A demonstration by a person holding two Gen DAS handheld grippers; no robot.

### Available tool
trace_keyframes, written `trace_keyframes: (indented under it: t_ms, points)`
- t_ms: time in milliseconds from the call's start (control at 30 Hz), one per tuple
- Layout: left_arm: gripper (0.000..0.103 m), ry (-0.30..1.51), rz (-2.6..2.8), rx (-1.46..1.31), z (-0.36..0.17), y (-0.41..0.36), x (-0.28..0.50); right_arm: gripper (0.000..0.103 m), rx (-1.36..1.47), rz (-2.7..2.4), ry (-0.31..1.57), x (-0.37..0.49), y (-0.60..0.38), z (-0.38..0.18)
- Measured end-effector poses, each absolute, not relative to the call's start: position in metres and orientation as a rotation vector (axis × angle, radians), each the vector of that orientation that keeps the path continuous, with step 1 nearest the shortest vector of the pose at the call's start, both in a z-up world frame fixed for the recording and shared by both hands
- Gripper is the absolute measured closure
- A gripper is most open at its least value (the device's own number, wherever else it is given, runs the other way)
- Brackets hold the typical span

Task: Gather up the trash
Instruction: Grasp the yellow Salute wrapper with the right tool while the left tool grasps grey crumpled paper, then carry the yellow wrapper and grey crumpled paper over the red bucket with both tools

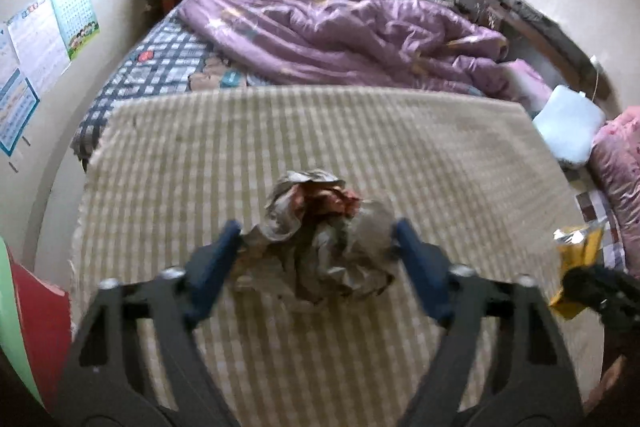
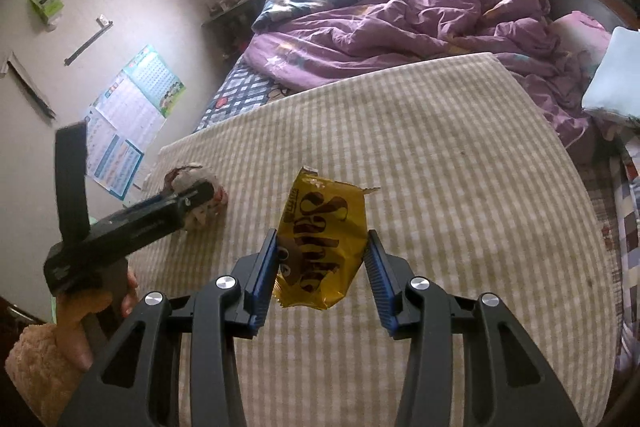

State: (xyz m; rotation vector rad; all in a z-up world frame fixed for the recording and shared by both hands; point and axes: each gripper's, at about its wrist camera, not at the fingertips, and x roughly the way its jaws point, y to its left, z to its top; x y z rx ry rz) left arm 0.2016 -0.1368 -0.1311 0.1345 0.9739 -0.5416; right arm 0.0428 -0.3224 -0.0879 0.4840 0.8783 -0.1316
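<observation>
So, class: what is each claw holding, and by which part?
Right claw: the yellow snack wrapper, pinched across its lower sides. Left claw: pads flank the crumpled wrapper wad at its sides; a firm grip cannot be told.

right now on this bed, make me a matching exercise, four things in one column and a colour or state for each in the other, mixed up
Things:
1. yellow snack wrapper
2. crumpled wrapper
3. quilt
4. checked blanket

States:
A. purple, rumpled at the far end of the bed
B. beige, spread flat under the trash
C. held between the right gripper's pads
D. lying between the left gripper's fingers

Pairs: 1-C, 2-D, 3-A, 4-B
</observation>
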Motion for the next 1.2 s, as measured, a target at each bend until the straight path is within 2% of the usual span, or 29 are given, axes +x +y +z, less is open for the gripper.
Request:
trace_keyframes:
  t_ms: [33,67,167,567,1200]
  points:
    - [0.041,0.972,-0.548,0.125,-0.130,-0.135,0.199,0.061,0.487,-0.132,0.876,0.041,-0.322,-0.086]
    - [0.051,0.972,-0.554,0.125,-0.128,-0.133,0.196,0.061,0.488,-0.132,0.872,0.040,-0.322,-0.085]
    - [0.056,0.944,-0.541,0.135,-0.115,-0.128,0.182,0.061,0.479,-0.120,0.858,0.040,-0.318,-0.079]
    - [0.056,0.758,-0.432,0.022,-0.042,-0.060,0.104,0.060,0.331,0.024,0.787,0.047,-0.240,-0.037]
    - [0.055,0.686,-0.312,-0.066,-0.002,0.042,0.071,0.060,0.218,0.157,0.747,0.052,-0.137,-0.010]
